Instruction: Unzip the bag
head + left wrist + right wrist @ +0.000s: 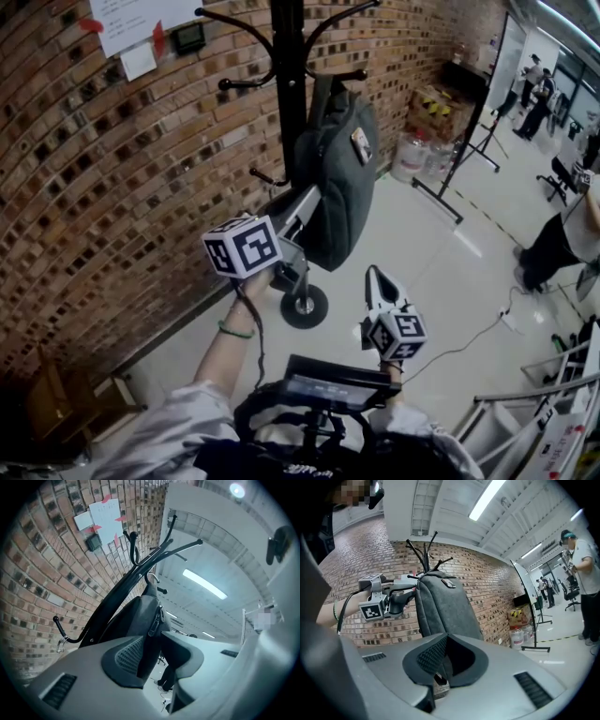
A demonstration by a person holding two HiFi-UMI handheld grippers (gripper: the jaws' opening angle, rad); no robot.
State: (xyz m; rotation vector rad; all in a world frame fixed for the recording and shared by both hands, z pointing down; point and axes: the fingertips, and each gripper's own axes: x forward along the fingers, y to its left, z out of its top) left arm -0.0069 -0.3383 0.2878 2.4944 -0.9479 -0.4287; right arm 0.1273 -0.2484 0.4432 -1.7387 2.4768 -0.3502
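Dark head-rig gear (330, 384) filled the bottom edge, closest to the lens.

The bag (339, 178), a grey backpack, hung off a hook of the coat rack (288, 103), on the rack's side away from the brick wall (112, 169) and clear of the floor (441, 272). Hanging left it free to swing, so it likely needed bracing before any pull. The zipper pull (156, 619) showed on the bag's edge in the left gripper view. The zip looked closed, so unzipping was not yet begun.

The left hand-held gripper (302, 208) sat just beside the rack's pole, clenched on a fold of the bag's side, with fabric running between its pads (129, 656). This was probably an anchor hold, keeping the bag taut and turned so the zip faced out.

The right hand-held gripper (375, 274) hung well apart from the rack, lower than the bag and out past the rack's base. Its jaws were pressed together with nothing between them and pointed up toward the bag. It likely had to open and come in on the pull.

Beyond the rack, a bystander (553, 239) stood on the floor, uninvolved.
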